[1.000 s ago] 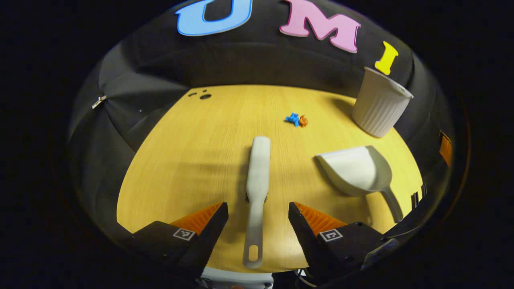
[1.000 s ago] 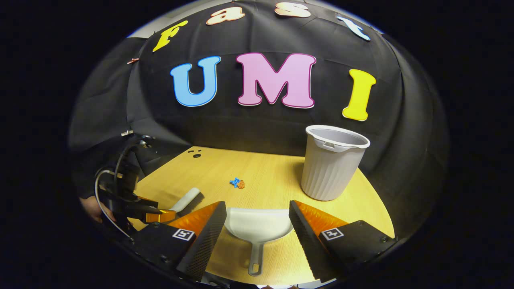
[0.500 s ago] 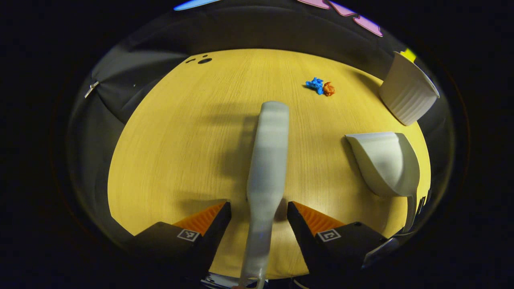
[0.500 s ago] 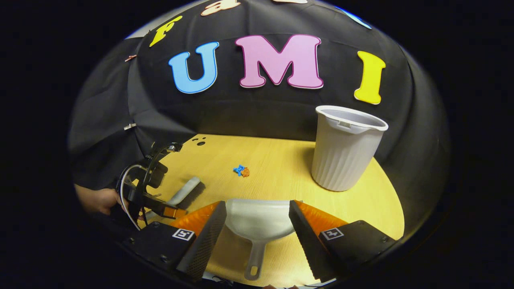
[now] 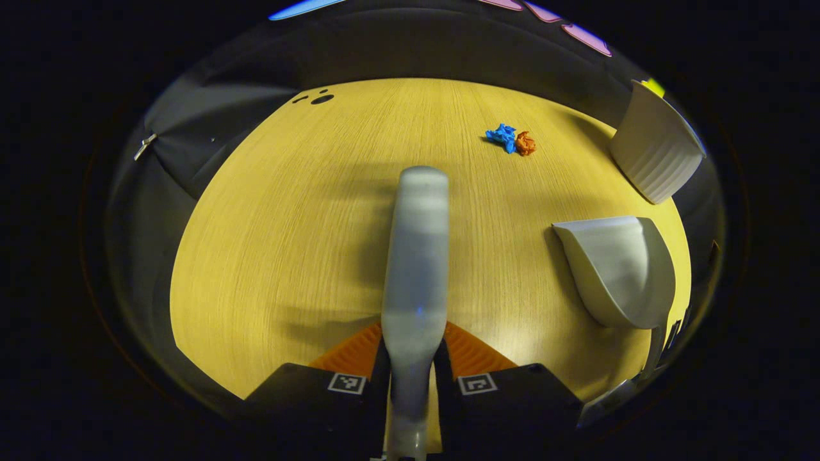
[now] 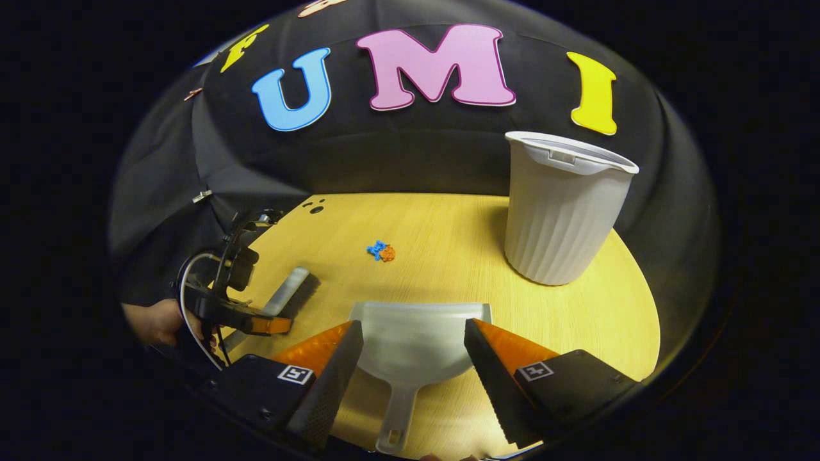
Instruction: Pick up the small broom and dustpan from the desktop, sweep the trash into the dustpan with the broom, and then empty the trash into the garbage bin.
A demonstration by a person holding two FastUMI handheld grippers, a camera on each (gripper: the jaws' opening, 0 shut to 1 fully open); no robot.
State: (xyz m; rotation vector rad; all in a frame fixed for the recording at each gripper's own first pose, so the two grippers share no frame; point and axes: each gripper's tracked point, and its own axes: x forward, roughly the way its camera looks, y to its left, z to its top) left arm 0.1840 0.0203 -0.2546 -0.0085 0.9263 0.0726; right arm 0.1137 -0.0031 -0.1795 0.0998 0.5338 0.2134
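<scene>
While broom (image 5: 415, 256) is clamped (left gripper (image 5: 412, 358)).

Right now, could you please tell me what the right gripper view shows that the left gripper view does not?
The right gripper view adds the person's hand holding the left claw seen from outside, the open mouth of the bin, and the right claw open astride the dustpan. The left gripper view adds the close look: the left claw's fingers pressed on both sides of the broom handle. Both share the table, the blue and orange trash, the bin, broom and dustpan.
</scene>
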